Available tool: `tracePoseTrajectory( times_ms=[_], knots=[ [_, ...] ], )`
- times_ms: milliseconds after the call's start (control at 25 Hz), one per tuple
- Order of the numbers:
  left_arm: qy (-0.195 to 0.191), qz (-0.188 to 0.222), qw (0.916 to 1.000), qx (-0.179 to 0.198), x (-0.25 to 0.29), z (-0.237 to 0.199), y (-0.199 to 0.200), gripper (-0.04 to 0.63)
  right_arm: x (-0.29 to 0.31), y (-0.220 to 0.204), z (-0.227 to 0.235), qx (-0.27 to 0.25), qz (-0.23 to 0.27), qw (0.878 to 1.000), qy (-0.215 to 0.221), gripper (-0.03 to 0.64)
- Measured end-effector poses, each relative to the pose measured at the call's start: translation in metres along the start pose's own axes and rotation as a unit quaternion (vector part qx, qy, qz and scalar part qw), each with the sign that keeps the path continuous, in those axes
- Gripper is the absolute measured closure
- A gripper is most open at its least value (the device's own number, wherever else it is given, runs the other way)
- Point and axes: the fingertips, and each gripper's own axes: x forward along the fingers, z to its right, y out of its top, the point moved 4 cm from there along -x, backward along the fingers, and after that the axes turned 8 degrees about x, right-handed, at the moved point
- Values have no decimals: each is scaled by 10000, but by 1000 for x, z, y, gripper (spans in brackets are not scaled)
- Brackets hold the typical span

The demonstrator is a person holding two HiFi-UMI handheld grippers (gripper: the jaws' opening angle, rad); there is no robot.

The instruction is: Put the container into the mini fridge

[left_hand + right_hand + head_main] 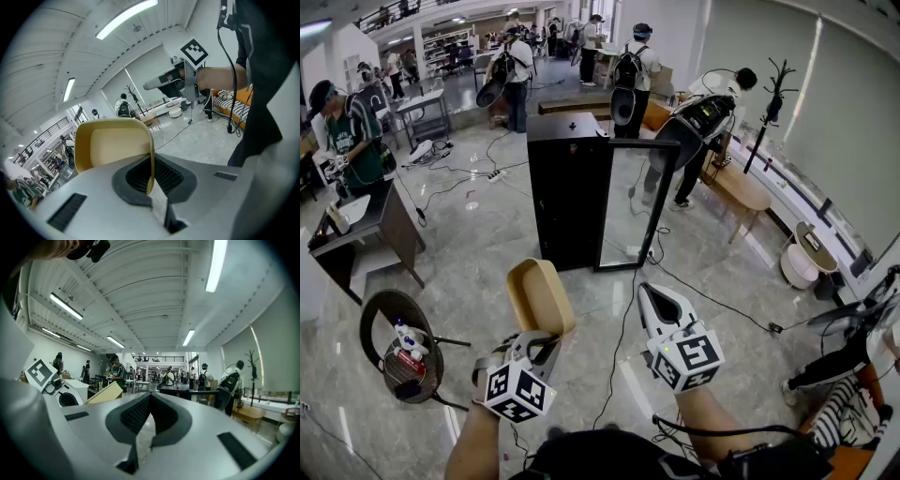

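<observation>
A: Left gripper, state?
B: The jaws are seen clamped on the thin side wall of the tan container. It is held clear of the floor.
A: Lie of the container?
B: In the head view its long axis is run from 6 to 12 o'clock, pointing away from the jaws.
A: Bearing of the fridge?
B: The black mini fridge is noted at 12 o'clock from the container, well apart across the floor. Its door is found open, standing toward 1 o'clock.
A: Right gripper?
B: The jaws are set together, with nothing between them. It is held level on the door side, about as far from the fridge as the left.
A: Judgement?
B: A straight carry along the container's own axis is likely called for. The fridge's inside cannot be made out.
</observation>
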Motion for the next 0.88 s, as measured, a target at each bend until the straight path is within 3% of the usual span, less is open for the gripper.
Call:
tracePoseTrajectory(
  times_ms=[880],
  knots=[
    [-85,146,9999,-12,-17,-6,-14,583,10,1,-23,150,104,9998,85,600]
  ],
)
